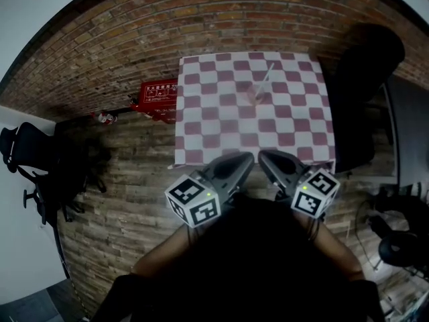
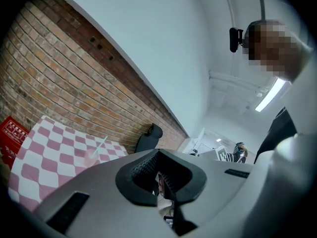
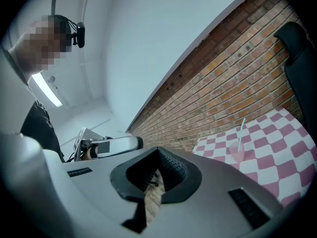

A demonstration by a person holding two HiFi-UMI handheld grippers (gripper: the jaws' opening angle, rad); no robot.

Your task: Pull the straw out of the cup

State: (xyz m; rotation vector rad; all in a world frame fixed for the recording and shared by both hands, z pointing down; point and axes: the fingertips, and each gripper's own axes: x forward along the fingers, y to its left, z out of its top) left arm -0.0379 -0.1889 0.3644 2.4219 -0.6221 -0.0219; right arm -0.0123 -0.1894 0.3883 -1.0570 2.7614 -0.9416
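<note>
Nearest the head camera, the person's dark-clad body and forearms fill the bottom of the view. A brick wall (image 1: 134, 39) runs behind everything, and the far edge of the table (image 1: 201, 119) lies close along it. The table is covered by a pink-and-white checked cloth, and most of that cloth is bare, with a broad clear stretch from the near edge up to the middle. A black office chair (image 1: 365, 79) crowds the table's right edge, while another black chair (image 1: 40, 173) stands well apart on the floor to the left. A red case (image 1: 155, 94) sits just beside the table's left edge at its far corner. The left gripper (image 1: 245, 159) and the right gripper (image 1: 265, 157) are held side by side at the table's near edge, tips close to each other. Each gripper's own view shows its jaws drawn together with nothing between them, left gripper (image 2: 158, 182) and right gripper (image 3: 153, 180) alike. The cup (image 1: 257, 94), pale pink and translucent, stands upright on the far half of the cloth, right of centre and well apart from both grippers, with open cloth on all sides. The straw (image 1: 267, 76) is in the cup, leaning up and to the right.
</note>
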